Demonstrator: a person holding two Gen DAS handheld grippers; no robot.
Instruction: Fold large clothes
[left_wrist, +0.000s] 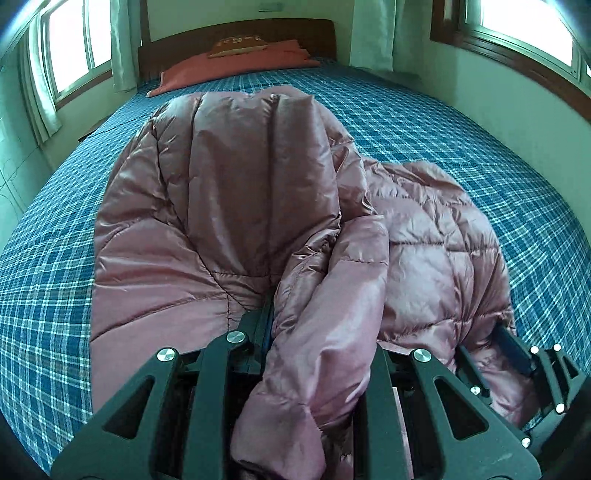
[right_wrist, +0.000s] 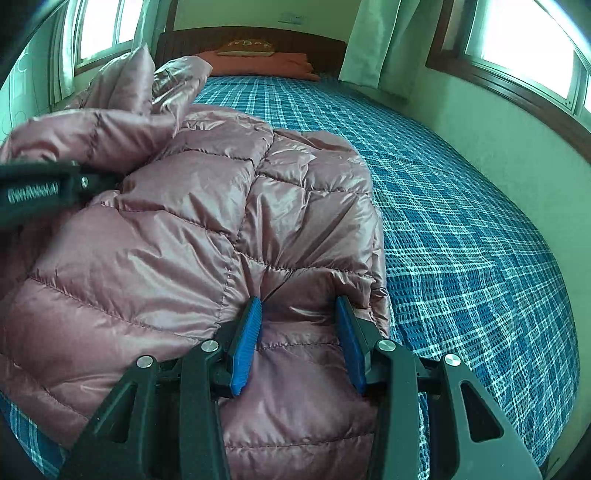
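A pink quilted puffer jacket (left_wrist: 229, 192) lies crumpled on the bed, one part raised and folded over toward the left. My left gripper (left_wrist: 273, 325) is shut on a fold of it; the fabric drapes down over the right finger and hides it. In the right wrist view the jacket (right_wrist: 192, 229) fills the left half. My right gripper (right_wrist: 301, 306) holds its thick near edge, with the blue pads (right_wrist: 245, 343) pressed on either side of the padding. The left gripper (right_wrist: 88, 182) shows at the left edge, the right gripper (left_wrist: 495, 354) low on the right.
The bed wears a blue plaid sheet (right_wrist: 461, 240). A red pillow (left_wrist: 229, 68) lies against the dark wooden headboard (left_wrist: 236, 33). Windows with pale curtains (left_wrist: 40, 96) flank the bed, and a wall (right_wrist: 509, 147) runs close along its right side.
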